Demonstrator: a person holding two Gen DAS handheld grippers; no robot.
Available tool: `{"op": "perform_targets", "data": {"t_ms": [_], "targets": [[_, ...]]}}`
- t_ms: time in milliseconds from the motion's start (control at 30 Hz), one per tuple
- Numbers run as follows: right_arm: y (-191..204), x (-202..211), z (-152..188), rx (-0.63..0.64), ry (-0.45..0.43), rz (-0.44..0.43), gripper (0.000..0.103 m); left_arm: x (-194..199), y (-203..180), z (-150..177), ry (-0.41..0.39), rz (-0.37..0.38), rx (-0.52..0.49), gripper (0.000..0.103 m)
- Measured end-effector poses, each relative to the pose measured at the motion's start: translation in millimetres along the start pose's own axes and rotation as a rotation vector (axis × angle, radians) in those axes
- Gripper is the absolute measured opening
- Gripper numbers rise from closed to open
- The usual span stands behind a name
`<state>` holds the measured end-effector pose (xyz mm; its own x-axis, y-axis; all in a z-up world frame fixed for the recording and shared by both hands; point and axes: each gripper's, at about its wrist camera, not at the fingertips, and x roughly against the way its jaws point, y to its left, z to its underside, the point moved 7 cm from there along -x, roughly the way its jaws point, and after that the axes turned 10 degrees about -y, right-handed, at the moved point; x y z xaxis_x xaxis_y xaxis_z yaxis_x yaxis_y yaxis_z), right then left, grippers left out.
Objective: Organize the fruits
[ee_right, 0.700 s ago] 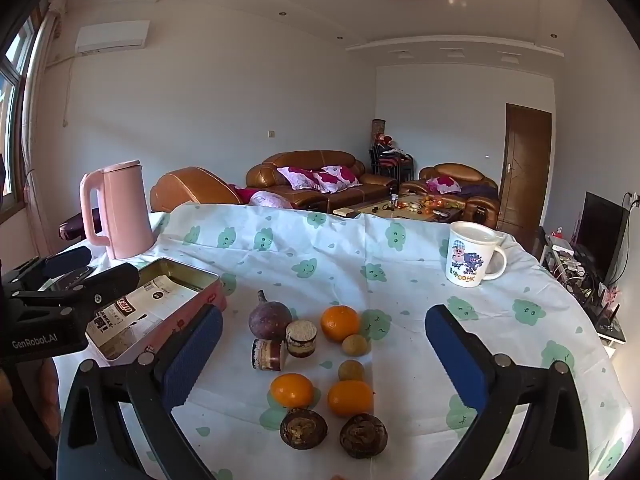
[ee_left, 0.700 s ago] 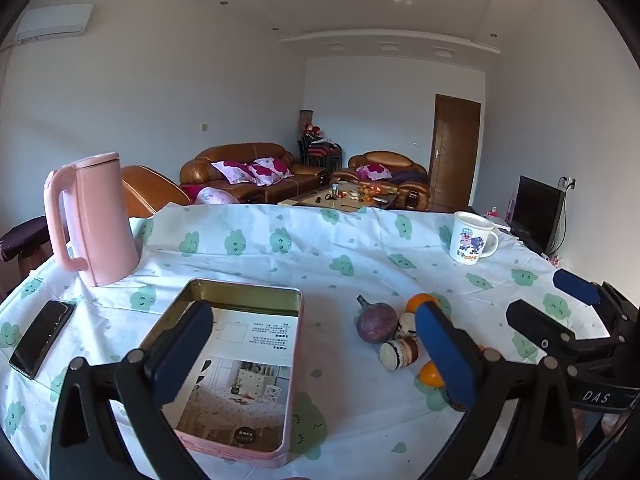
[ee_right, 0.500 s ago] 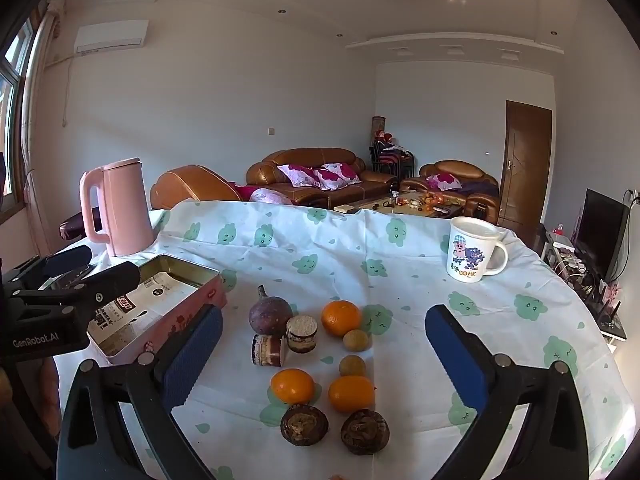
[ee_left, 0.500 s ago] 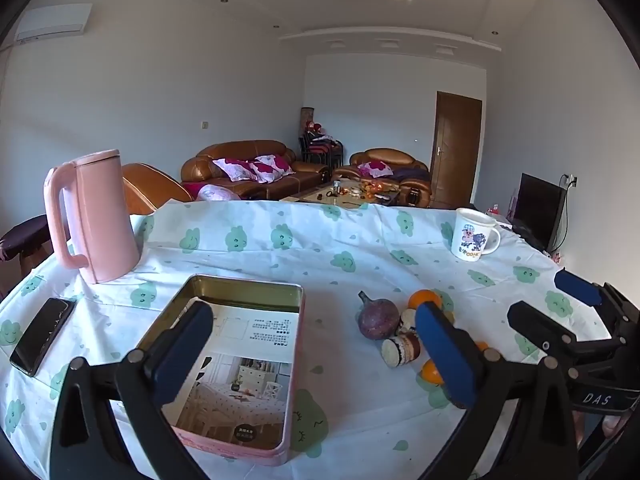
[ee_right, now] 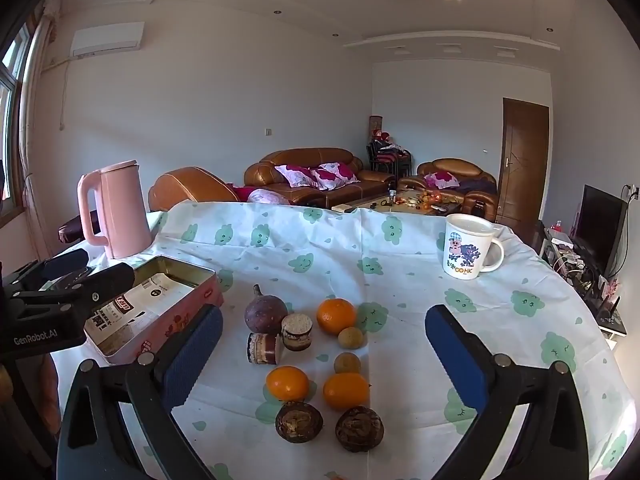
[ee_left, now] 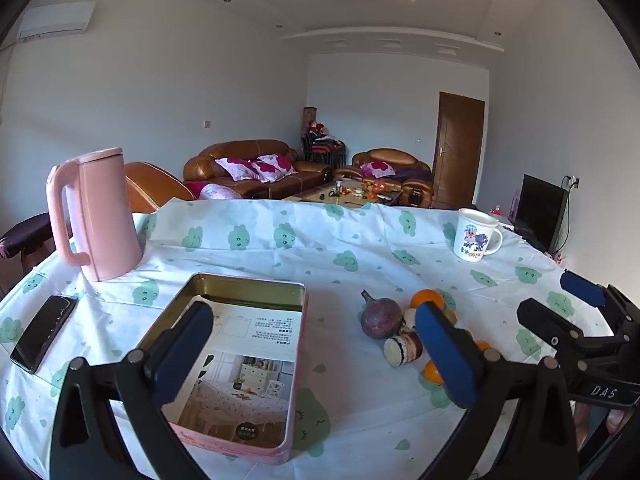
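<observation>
Fruits lie grouped on the tablecloth: a purple passion fruit (ee_right: 265,313), three oranges (ee_right: 336,315), two small round yellow-green fruits (ee_right: 351,337), two dark brown fruits (ee_right: 299,421) and two cut sugarcane pieces (ee_right: 297,332). An open pink tin box (ee_left: 236,356) with a printed leaflet inside sits left of them. My left gripper (ee_left: 316,356) is open and empty above the tin's near side. My right gripper (ee_right: 324,360) is open and empty above the fruits. The passion fruit (ee_left: 380,317) also shows in the left wrist view.
A pink kettle (ee_left: 96,216) stands at the table's far left, a black phone (ee_left: 43,332) lies near the left edge, and a white cartoon mug (ee_right: 466,251) stands at the far right. Sofas and a TV are beyond the table.
Both grippers have shifted only slightly; the views have tilted down a little. Nothing was grasped or moved.
</observation>
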<state>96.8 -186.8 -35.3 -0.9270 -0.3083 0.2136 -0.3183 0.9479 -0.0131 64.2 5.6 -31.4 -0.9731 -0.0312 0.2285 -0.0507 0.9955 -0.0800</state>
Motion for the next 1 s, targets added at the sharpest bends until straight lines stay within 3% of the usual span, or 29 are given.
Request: {"op": "perform_targets", "data": {"t_ms": [1000], "targets": [[0.0, -0.1, 0.9, -0.003, 0.001, -0.004, 0.102, 0.5, -2.2, 1.9, 0.005, -0.004, -0.005, 0.103]]}}
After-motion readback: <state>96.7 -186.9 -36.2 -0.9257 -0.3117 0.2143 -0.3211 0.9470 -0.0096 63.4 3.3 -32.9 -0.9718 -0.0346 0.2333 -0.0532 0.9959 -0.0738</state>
